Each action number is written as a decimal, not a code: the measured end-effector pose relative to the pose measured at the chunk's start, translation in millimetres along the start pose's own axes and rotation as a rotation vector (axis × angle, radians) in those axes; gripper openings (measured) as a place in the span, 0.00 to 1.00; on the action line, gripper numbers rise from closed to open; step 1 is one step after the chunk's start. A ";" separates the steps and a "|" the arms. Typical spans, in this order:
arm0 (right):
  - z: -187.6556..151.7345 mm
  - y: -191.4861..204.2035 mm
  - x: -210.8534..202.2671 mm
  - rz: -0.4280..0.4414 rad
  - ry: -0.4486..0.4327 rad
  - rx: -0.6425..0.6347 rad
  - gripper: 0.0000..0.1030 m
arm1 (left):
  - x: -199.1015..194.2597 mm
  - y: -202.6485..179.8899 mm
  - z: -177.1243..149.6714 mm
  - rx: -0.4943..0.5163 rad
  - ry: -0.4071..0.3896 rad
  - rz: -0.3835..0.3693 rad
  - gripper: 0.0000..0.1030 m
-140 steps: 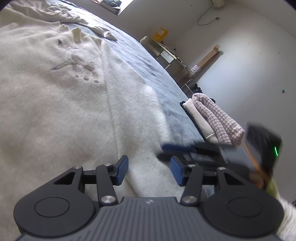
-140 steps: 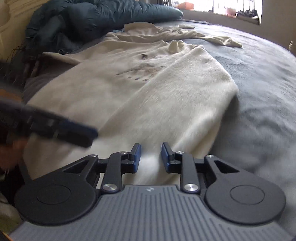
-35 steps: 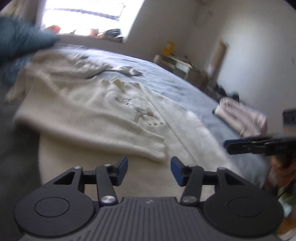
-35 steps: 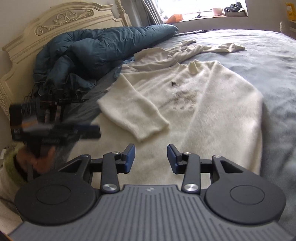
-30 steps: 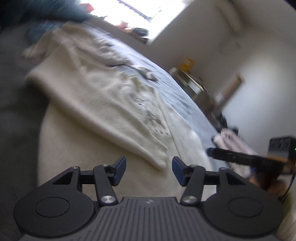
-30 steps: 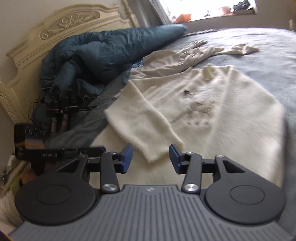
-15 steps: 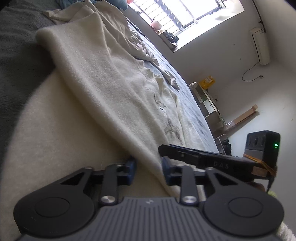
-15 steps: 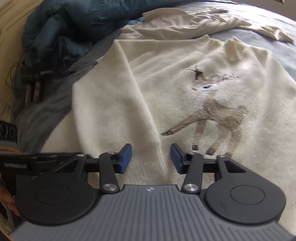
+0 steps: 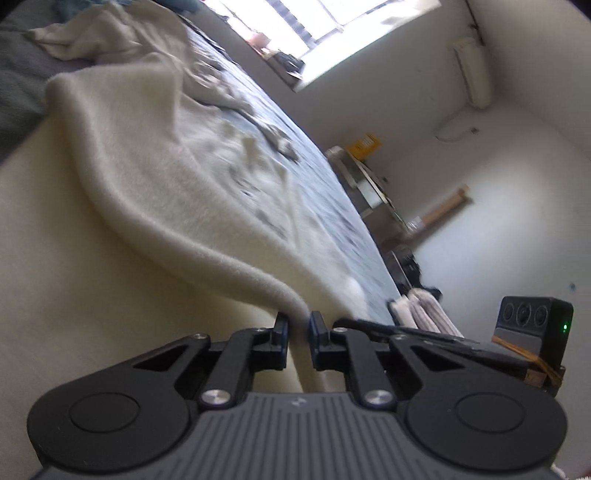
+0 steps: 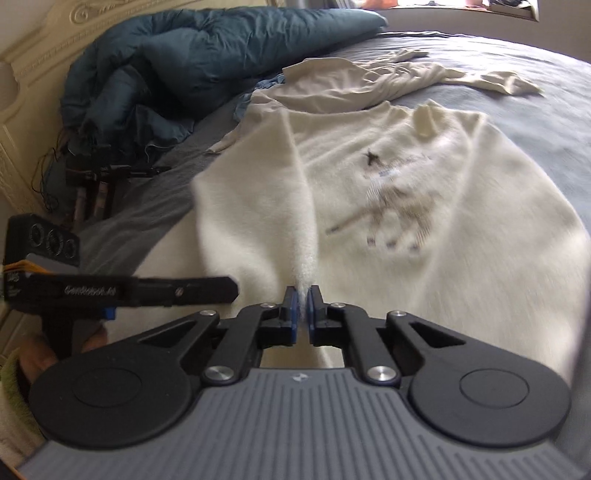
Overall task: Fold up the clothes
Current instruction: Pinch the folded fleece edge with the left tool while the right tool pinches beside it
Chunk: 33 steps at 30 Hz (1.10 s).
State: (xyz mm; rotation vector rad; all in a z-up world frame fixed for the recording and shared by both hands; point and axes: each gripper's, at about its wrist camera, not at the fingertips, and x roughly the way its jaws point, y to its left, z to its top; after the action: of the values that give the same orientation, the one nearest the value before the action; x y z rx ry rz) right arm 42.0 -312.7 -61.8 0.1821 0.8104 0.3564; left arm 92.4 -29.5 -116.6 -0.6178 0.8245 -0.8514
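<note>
1. The bed (image 10: 535, 74), covered in grey-blue, carries everything; a dark teal duvet (image 10: 177, 62) is bunched at its head end against the carved cream headboard (image 10: 22, 92).
2. The cream sweater (image 10: 424, 258) lies spread on the bed's near half, its long axis running from the hem at the near edge to the collar pointing toward the far edge and the window (image 9: 332, 22). The deer motif (image 10: 391, 210) faces up.
3. A thinner cream garment (image 10: 369, 81) lies crumpled beyond the collar, just touching the sweater's shoulder.
4. Folded clothes (image 9: 424, 314) sit stacked at the bed's right edge.
5. The sweater's left sleeve (image 10: 258, 221) is folded across the body, with a raised ridge running down to the grippers.
6. The right gripper (image 10: 302, 306) is clamped on that ridge of fleece; its jaws have just been closing, and half a second ago they stood wide above the flat cloth.
7. The left gripper (image 9: 297, 332) likewise pinches a fold of the sweater near the hem, jaws just closed from about half open a second ago; the fold now lifts into it.
8. Open bedcover lies to the right of the sweater and toward the far edge.
</note>
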 end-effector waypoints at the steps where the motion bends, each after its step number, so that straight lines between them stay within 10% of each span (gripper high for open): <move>1: -6.0 2.3 -5.6 -0.003 -0.004 0.006 0.04 | -0.3 -3.8 -3.6 0.010 0.007 -0.006 0.11; 33: -48.3 122.8 24.6 0.312 0.107 0.026 0.04 | -132.6 51.2 -13.8 -0.114 0.095 0.124 0.10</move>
State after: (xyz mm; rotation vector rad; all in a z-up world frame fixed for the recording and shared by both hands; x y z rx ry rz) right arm -7.5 -188.6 -75.1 0.3170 0.8941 0.6544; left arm 49.0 106.5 -113.1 -0.6232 0.9928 -0.7289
